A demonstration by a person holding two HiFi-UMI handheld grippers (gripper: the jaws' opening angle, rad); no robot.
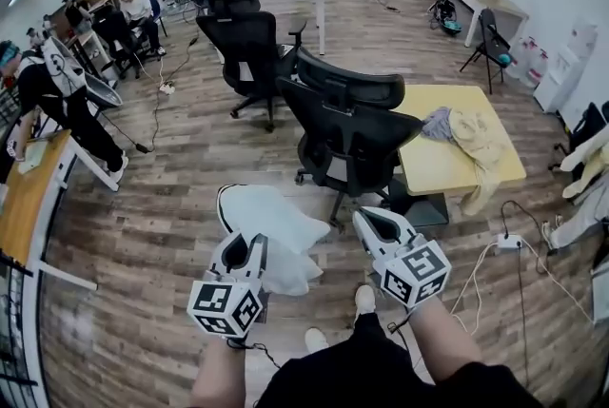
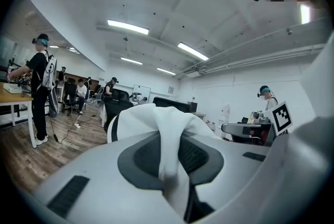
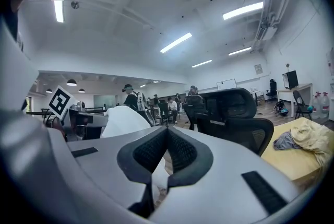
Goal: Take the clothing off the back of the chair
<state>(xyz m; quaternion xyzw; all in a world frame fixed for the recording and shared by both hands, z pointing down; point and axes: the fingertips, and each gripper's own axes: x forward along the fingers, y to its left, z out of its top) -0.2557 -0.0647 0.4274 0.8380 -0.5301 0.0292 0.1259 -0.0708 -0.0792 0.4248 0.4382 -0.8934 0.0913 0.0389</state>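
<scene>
The left gripper (image 1: 245,244) has its jaws pinched on a fold of the white garment (image 1: 276,225), which hangs clear of the black office chair (image 1: 352,126); the right gripper (image 1: 376,223), jaws together, is just beside it

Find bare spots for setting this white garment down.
Yellow table: near-left part is bare; clothes pile covers its right side. Open wood floor left of the black chair. Right of the table, power strip and cables clutter the floor.
</scene>
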